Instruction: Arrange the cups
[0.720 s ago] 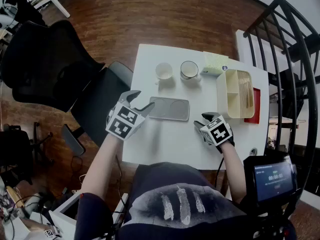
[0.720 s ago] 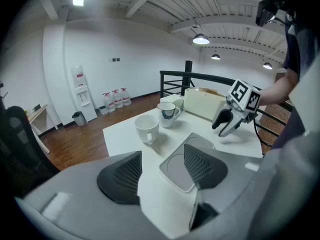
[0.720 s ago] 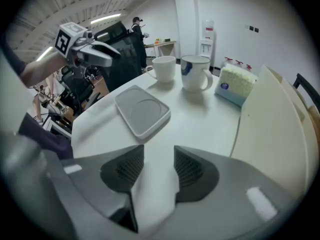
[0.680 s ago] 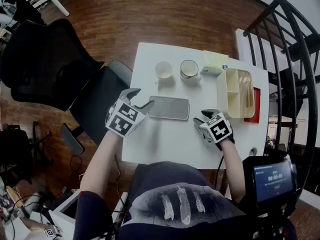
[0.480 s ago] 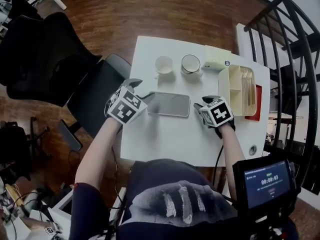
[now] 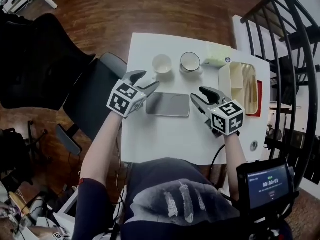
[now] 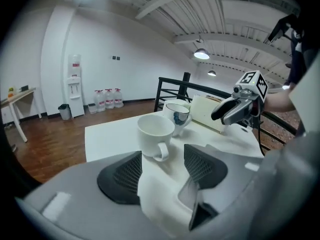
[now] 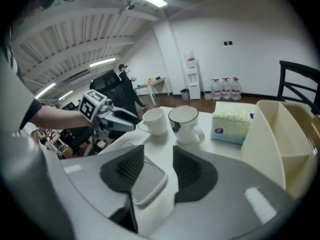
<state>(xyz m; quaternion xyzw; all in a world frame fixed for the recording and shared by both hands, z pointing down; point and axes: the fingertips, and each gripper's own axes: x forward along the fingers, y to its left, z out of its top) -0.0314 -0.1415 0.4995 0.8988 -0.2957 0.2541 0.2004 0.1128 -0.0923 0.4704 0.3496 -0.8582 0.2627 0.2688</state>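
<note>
Open and empty, the left tongs [image 6: 146, 80] and right tongs [image 6: 198, 94] have advanced toward the white cup [image 6: 161, 63], likely readying a grasp.

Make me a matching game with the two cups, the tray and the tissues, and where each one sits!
Things:
1 plain white cup
2 dark-rimmed cup
3 grey tray
4 tissue pack

Places:
A lying alone, nearer than the cups
B leftmost in the far row
C right beside the cream box
D between the other cup and the tissue pack

Pairs: 1-B, 2-D, 3-A, 4-C
</note>
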